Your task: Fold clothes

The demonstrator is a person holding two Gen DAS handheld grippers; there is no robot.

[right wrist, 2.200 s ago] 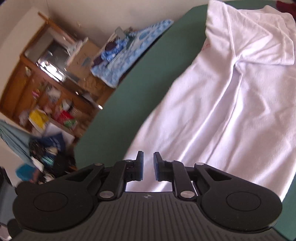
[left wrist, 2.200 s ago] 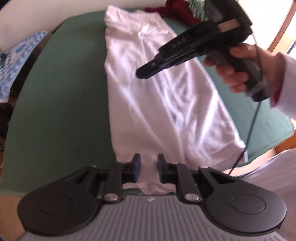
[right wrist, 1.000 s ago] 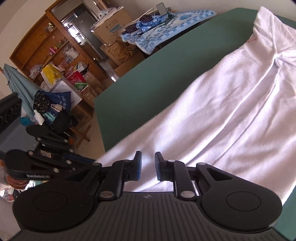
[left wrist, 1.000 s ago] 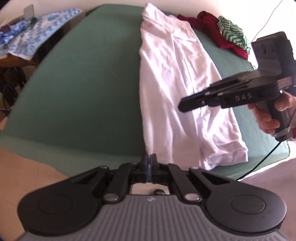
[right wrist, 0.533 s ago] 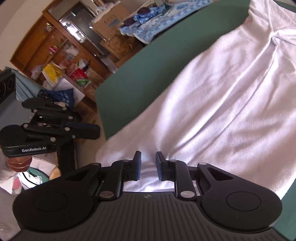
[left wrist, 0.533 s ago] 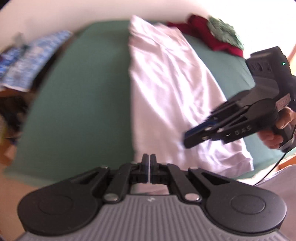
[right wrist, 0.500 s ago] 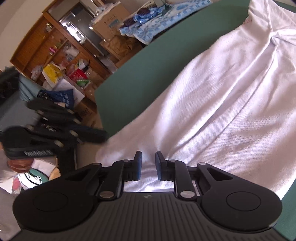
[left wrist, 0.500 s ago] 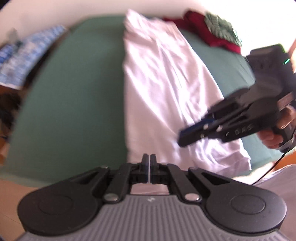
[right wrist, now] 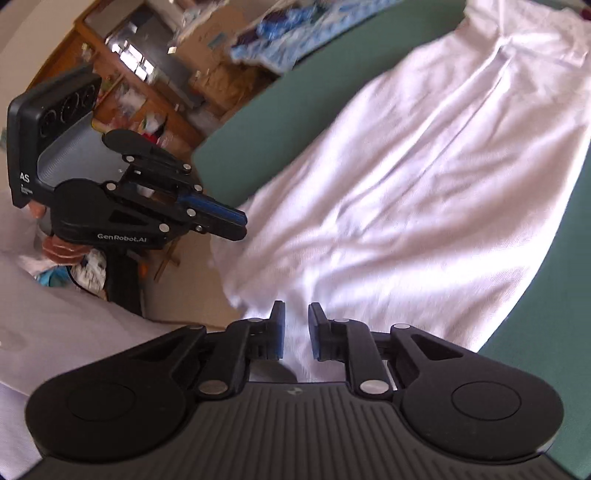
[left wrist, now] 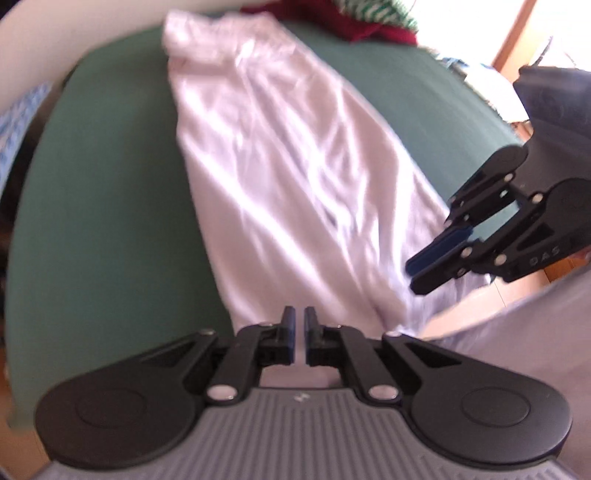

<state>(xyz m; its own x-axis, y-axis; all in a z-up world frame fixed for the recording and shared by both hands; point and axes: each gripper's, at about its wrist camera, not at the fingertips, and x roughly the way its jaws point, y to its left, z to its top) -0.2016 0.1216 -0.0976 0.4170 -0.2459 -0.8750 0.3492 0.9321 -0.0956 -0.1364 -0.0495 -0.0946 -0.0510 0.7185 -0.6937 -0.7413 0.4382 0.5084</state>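
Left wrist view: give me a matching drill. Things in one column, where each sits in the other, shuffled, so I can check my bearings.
Things:
1. shirt
2. red garment
3. blue cloth

Places:
A. at the picture's left edge, off the green top
B. at the far end, right of the shirt's far end
C. laid lengthwise down the green top, one end nearest the camera

Pairs: 1-C, 2-B, 3-A

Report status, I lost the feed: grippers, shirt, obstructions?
Left gripper shut by hem. Right gripper open, jaws just closing over hem, no pinch seen. White shirt flat on green surface. Nothing in the way.
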